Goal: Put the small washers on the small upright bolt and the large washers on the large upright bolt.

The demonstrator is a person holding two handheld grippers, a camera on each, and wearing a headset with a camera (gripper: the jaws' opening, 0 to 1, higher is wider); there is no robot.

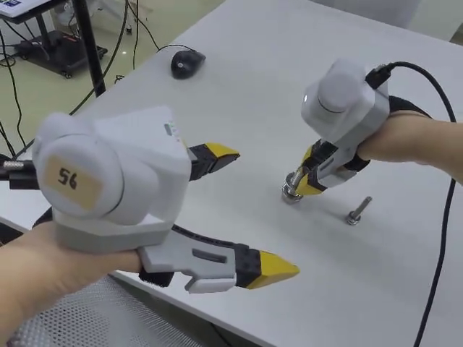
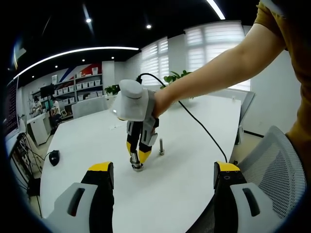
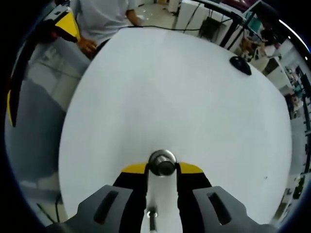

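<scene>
1. The right gripper (image 1: 307, 185) has its jaws set close together, pinching by its rim a bright ring that looks like a large washer (image 3: 162, 155). The large upright bolt (image 1: 292, 191) stands directly between those fingertips.
2. The left gripper (image 1: 247, 210) gapes wide and holds nothing, with both bolts well ahead of its tips.
3. The small upright bolt (image 1: 356, 212) stands just behind the right fingertips.
4. The washer is likely light, stiff, thin and slick. It is best held flat by opposite edges, leaving the hole clear.
5. Both bolts stand head down with their long axes vertical and threaded ends pointing up.
</scene>
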